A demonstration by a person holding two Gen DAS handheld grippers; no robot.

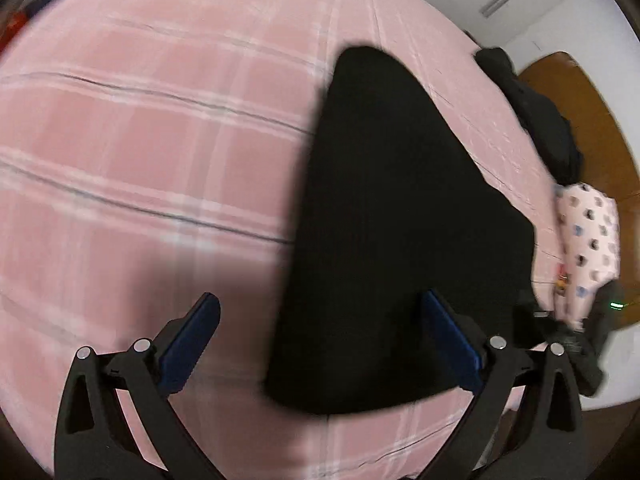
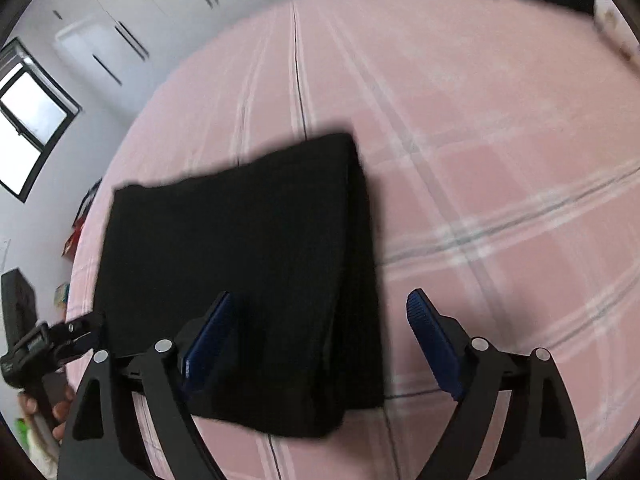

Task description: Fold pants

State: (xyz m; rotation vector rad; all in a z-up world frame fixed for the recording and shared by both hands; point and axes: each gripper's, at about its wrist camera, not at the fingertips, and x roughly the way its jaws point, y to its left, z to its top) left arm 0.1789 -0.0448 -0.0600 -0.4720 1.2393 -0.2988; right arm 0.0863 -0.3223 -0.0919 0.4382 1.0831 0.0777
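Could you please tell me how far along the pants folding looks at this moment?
Mostly done, it seems: the black pants lie on the pink plaid bedsheet as a compact folded stack, with layered edges along one side. Nothing is in hand: the left gripper and the right gripper are both open above the fabric, gripping nothing. What may remain is one more fold or some tidying; blur hides finer detail.

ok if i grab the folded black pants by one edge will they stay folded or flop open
Probably flop: the black pants are soft cloth stacked in loose layers, visible along their right edge. Nothing pins them, so lifting one edge likely peels the top layer. Pushed across the pink sheet, they would likely bunch.
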